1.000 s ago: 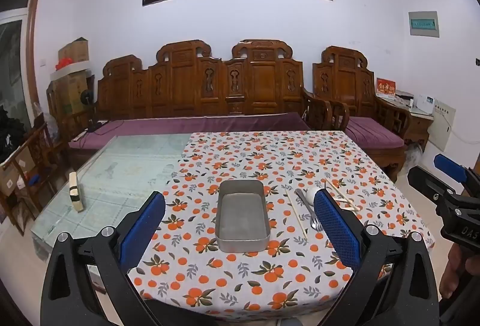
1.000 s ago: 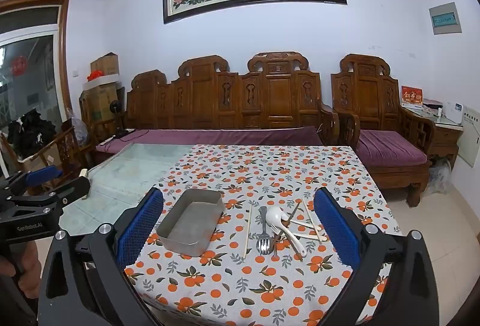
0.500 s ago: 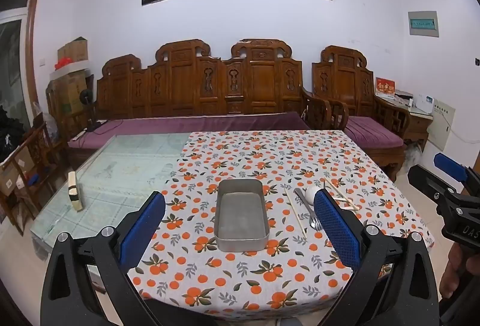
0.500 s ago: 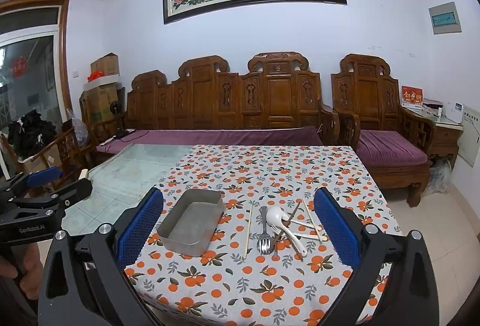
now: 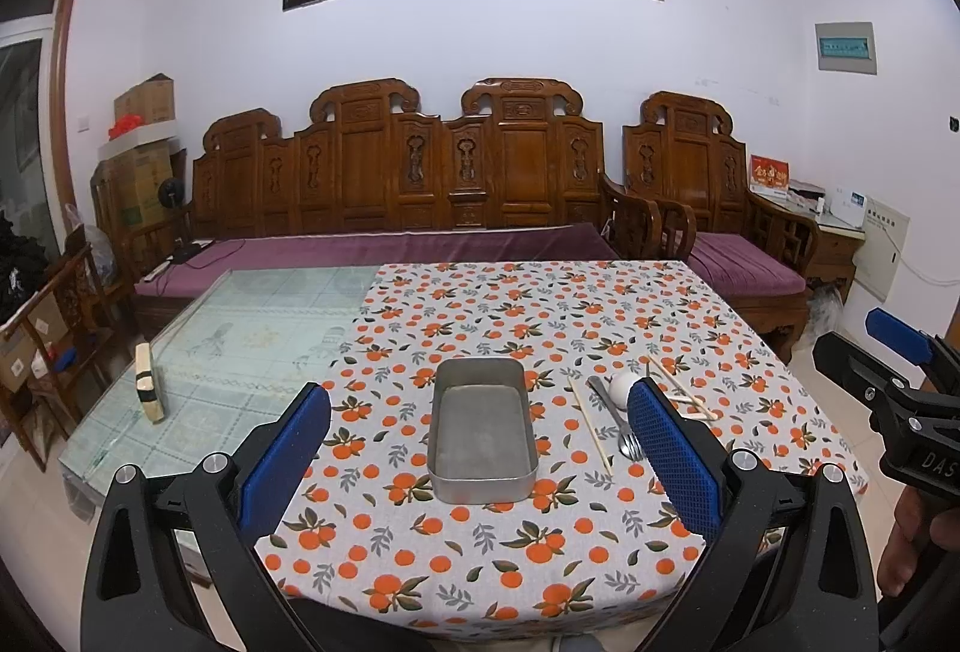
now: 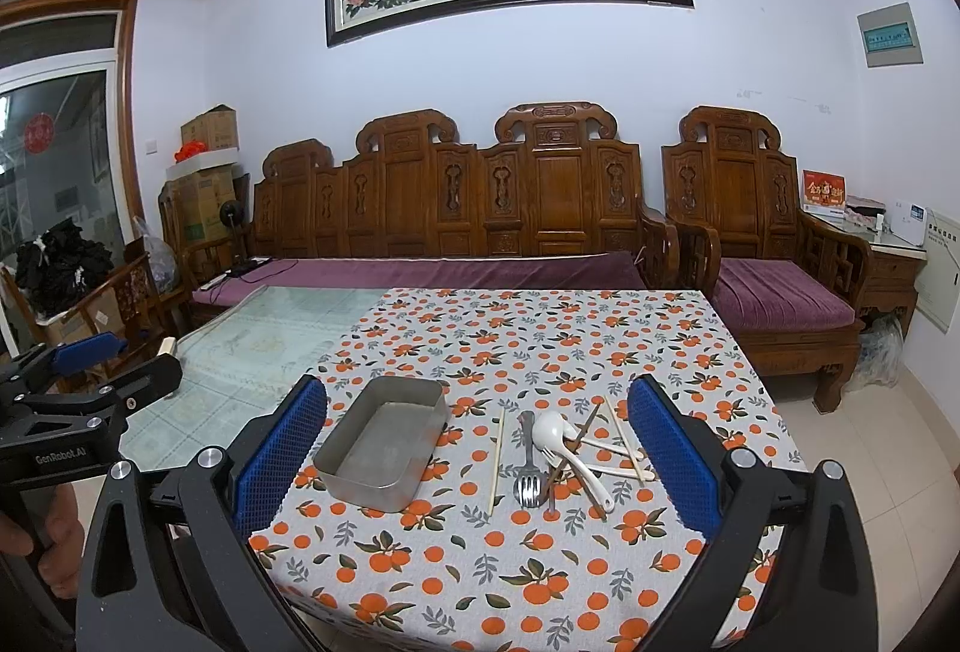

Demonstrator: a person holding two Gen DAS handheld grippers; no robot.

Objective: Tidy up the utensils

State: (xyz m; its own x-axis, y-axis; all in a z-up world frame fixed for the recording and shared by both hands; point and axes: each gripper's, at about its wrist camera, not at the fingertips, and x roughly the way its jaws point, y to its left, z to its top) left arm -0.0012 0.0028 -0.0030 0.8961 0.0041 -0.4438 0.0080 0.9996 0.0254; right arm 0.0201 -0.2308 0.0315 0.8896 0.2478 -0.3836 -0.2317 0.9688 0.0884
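An empty rectangular metal tin (image 5: 482,436) (image 6: 384,440) sits on the orange-print tablecloth (image 5: 480,538) (image 6: 540,340). To its right lie a metal fork (image 6: 527,457) (image 5: 618,427), white ceramic spoons (image 6: 561,439), pale chopsticks (image 6: 497,457) (image 5: 590,433) and a dark chopstick (image 6: 570,451), partly piled together. My left gripper (image 5: 480,463) is open and empty, short of the tin. My right gripper (image 6: 477,457) is open and empty, short of the utensils. Each gripper shows at the other view's edge.
The left half of the table is bare glass (image 5: 240,352) with a small wooden block (image 5: 146,382) standing on it. A carved wooden sofa with purple cushions (image 5: 420,250) stands behind the table. An armchair (image 6: 774,304) is at the right.
Both views have shifted very slightly; the table and tin sit a touch nearer. Nothing was taken hold of or moved.
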